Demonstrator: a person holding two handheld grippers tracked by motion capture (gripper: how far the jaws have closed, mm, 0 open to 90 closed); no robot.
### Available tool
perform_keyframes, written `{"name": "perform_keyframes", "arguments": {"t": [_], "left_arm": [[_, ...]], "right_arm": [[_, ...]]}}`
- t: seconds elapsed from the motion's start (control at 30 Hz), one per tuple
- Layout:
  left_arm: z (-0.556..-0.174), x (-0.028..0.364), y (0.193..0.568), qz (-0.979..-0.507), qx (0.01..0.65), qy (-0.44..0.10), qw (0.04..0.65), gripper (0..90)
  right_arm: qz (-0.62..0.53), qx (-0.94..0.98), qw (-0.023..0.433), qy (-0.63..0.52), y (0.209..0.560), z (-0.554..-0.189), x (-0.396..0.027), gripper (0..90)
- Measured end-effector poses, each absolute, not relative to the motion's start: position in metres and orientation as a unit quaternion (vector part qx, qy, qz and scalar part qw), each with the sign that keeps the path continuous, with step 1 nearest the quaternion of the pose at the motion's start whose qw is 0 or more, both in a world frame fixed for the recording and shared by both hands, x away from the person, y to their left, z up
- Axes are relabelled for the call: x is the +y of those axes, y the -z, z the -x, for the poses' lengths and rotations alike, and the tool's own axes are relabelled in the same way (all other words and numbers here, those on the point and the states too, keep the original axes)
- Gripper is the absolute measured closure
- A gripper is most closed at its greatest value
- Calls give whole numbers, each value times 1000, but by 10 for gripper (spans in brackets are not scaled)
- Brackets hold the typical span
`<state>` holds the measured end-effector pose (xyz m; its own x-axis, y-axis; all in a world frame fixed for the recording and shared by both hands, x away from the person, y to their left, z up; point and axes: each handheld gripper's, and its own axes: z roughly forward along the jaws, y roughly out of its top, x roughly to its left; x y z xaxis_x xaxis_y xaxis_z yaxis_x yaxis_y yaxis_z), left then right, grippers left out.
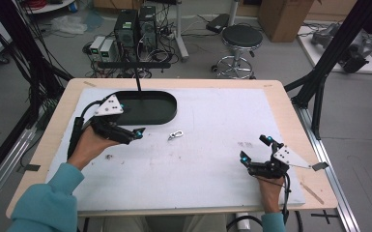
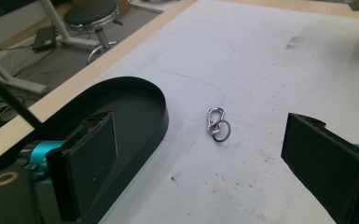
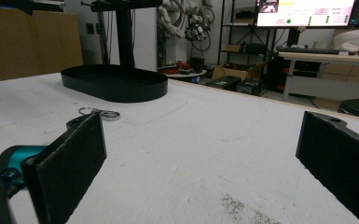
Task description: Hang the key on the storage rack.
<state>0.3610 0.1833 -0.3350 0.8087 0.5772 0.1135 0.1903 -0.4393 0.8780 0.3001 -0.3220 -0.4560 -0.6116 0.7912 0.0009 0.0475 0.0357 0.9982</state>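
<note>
A small silver carabiner with a key ring (image 1: pixel 175 135) lies on the white mat (image 1: pixel 212 159), just right of a black oval tray (image 1: pixel 162 113) with an upright post (image 1: pixel 137 82). My left gripper (image 1: pixel 131 122) hovers at the tray's front edge, open and empty. In the left gripper view the carabiner (image 2: pixel 217 125) lies ahead between the wide jaws of the left gripper (image 2: pixel 199 129), and the tray (image 2: pixel 161 116) is beside the left jaw. My right gripper (image 1: pixel 255 150) rests open at the mat's front right. The right gripper (image 3: pixel 204 126) faces the distant carabiner (image 3: pixel 100 113) and tray (image 3: pixel 114 81).
The wooden table edge (image 1: pixel 275 86) frames the mat. Black frame struts (image 1: pixel 319 82) stand at the table's right side. Beyond the far edge are a stool (image 1: pixel 241 38), computer towers (image 1: pixel 135 26) with cables, and a cardboard box (image 1: pixel 282 17).
</note>
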Motion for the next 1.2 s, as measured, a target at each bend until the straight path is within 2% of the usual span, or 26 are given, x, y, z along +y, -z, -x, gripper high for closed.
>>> {"name": "perform_keyframes", "arguments": {"t": [0.57,1.2], "left_arm": [[-400,108,358,-879,200,-159,402,110],[-413,78,395,-911,203,-134,333,118]], "right_arm": [[-321,654,302,-616,456,-300,-322,10],[-321,652,301,-617,456,-300,-323,9]]}}
